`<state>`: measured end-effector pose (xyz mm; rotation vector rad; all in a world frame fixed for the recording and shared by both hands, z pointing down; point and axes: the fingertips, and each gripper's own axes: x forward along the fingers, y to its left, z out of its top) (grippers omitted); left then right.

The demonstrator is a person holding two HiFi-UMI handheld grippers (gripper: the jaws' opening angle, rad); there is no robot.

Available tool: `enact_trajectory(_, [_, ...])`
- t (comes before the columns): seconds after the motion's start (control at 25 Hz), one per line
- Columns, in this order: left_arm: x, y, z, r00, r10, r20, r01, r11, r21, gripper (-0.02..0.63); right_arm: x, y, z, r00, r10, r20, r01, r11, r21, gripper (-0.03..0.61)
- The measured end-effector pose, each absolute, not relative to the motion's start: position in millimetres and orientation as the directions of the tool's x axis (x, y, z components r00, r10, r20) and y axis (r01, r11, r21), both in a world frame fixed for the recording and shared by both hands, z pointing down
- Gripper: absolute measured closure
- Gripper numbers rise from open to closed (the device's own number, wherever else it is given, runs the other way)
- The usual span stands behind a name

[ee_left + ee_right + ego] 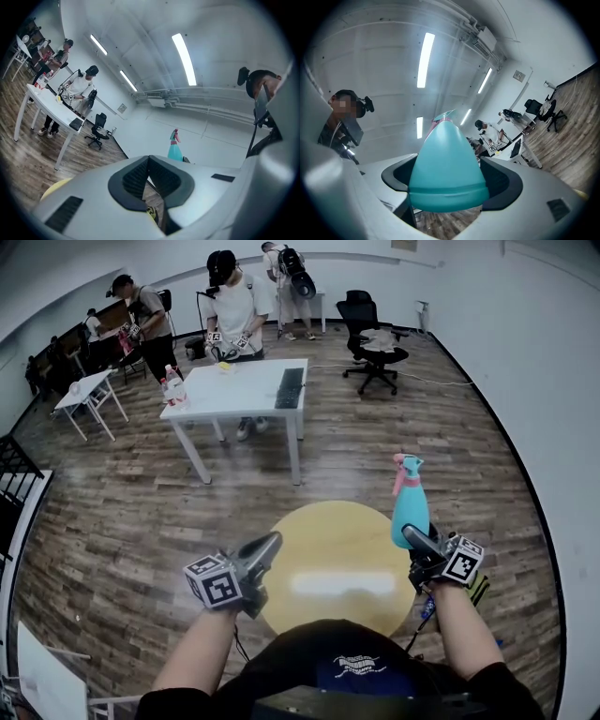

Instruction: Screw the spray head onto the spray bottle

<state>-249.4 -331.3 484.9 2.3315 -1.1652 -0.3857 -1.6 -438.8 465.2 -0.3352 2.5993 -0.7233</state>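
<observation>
A teal spray bottle [410, 517] with a pink spray head [406, 468] on its neck stands upright in the air over the right rim of the round yellow table [328, 559]. My right gripper [419, 540] is shut on the bottle's lower body. In the right gripper view the bottle [446, 164] fills the gap between the wide-set jaws, and the pink head [440, 119] peeks above it. My left gripper [267, 547] hovers at the table's left rim, shut and holding nothing. In the left gripper view the closed jaws [149, 161] point toward the distant bottle [175, 150].
A white table [239, 390] with a keyboard and small bottles stands beyond the yellow one, with people working at it. A black office chair [370, 343] is at the back right. A small white table [89, 390] is at the far left. Wooden floor lies all around.
</observation>
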Motion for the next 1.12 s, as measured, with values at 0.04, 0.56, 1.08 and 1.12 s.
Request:
enact_trajectory(0.04, [-248,-331,486,0.594,-0.804,-0.028,-0.661,-0.508,0.553,0.612,-3,-438,467,-0.885,-0.33,-0.328,-0.111,0.834,-0.54,0.147])
enact_trajectory(0.56, [-239,-330,479,0.615,-0.788,-0.029,-0.644,-0.523,0.558,0.612,-12,-427,476,-0.907,-0.294,-0.302,-0.091,0.835,-0.542,0.147])
enact_trajectory(1.08, [-241,-328,478,0.611,-0.791,-0.034,-0.649,-0.524,0.552,0.612,2,-439,464,-0.874,-0.372,-0.313,-0.167,0.834,-0.526,0.146])
enact_trajectory(1.12, [-239,-329,477,0.609,-0.792,-0.034,-0.649,-0.523,0.552,0.612,4,-439,462,-0.874,-0.369,-0.317,-0.162,0.835,-0.526,0.147])
